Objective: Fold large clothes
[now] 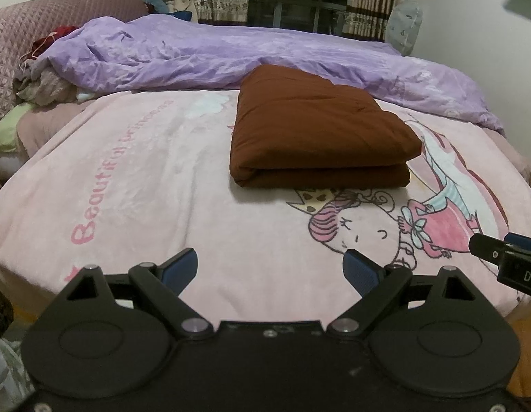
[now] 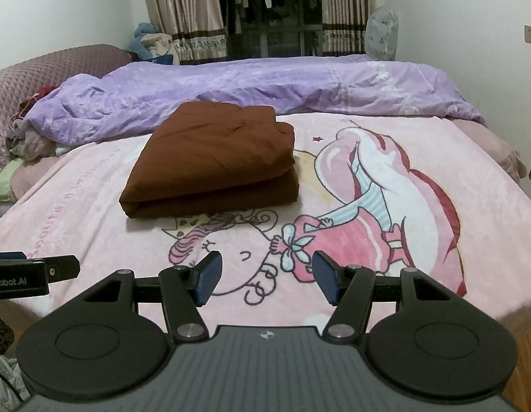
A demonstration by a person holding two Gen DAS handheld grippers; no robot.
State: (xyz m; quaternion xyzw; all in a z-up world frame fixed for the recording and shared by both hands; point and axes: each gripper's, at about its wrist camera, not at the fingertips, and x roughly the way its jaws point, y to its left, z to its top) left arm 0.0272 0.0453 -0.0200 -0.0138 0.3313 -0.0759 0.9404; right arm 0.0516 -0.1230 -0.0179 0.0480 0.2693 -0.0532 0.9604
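The brown garment (image 1: 320, 130) lies folded mid-bed (looks finished); both the left gripper (image 1: 270, 267) and right gripper (image 2: 265, 276), jaws apart, should retreat without snagging it.

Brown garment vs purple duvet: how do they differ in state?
The brown garment is folded into a compact, squared stack; the purple duvet lies rumpled and stretched along the bed's far side. The garment is plain dark brown; the duvet is pale and faintly patterned. Both rest on the pink princess blanket, untouched by either claw.
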